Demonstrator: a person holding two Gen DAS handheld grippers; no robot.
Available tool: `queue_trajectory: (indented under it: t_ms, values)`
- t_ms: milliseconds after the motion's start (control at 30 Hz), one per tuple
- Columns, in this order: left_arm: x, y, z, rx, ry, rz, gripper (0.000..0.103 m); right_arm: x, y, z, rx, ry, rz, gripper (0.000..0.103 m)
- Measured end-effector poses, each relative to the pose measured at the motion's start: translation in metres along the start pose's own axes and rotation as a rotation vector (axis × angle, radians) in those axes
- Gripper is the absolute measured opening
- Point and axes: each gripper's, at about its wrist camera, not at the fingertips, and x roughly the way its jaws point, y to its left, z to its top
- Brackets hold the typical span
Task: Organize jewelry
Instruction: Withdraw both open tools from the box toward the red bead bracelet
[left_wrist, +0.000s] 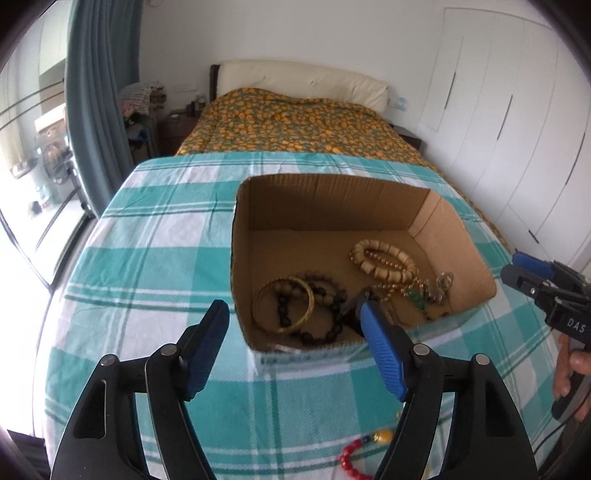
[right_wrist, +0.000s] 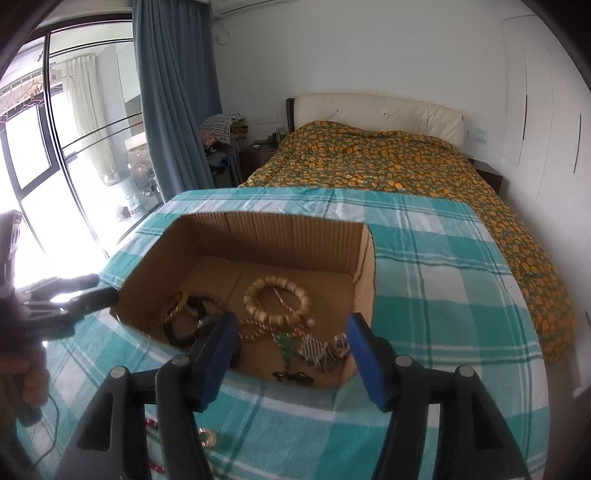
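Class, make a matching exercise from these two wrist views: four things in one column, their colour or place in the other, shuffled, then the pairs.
Things
1. bangle
2. red bead string
3. cardboard box
4. left gripper

Descriptions
A. lies on the checked cloth outside the box
B. gold, inside the box
C. open, empty
D. brown, holds jewelry

Pairs: 1-B, 2-A, 3-D, 4-C

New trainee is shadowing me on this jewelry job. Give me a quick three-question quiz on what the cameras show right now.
1. True or false: the left gripper holds a bracelet.
2. Where does the red bead string lie?
A. in the cardboard box
B. on the checked cloth
C. on the orange bedspread
3. Fill in: the gold bangle lies inside the ____.

Key: 1 false, its jaws are open and empty; 2 B; 3 box.
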Motion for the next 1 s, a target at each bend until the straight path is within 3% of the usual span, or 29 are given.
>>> queue_trajectory:
  t_ms: [200,300,400,533,600,667,833,1000]
  values:
    - [-0.027,-0.005,-0.063,-0.023,0.02,-0.005,0.081,-0.014,-0.014,-0.113,0.036,0.138,-0.149,0.068]
    - [-0.034,-0.019,-0.083,-0.02,0.028,-0.015,0.081,-0.009,-0.023,-0.143,0.079,0.174,-0.207,0.068]
    - [-0.039,-0.036,-0.093,0.002,0.025,-0.01,0.081,-0.006,-0.028,-0.15,0.089,0.155,-0.246,0.068]
    - [-0.037,-0.042,-0.102,-0.027,0.051,-0.012,0.081,0.001,-0.035,-0.147,0.107,0.155,-0.237,0.069]
    - [-0.037,-0.041,-0.106,-0.043,0.051,0.008,0.081,0.007,-0.036,-0.145,0.11,0.167,-0.232,0.075]
    - [-0.037,-0.039,-0.109,-0.068,0.053,0.036,0.081,0.015,-0.038,-0.141,0.118,0.177,-0.226,0.091]
    - [-0.033,-0.028,-0.112,-0.168,0.075,0.133,0.081,0.019,-0.034,-0.141,0.1,0.197,-0.211,0.099]
    - [-0.037,-0.019,-0.11,-0.235,0.056,0.258,0.081,0.018,-0.033,-0.141,0.096,0.199,-0.21,0.1]
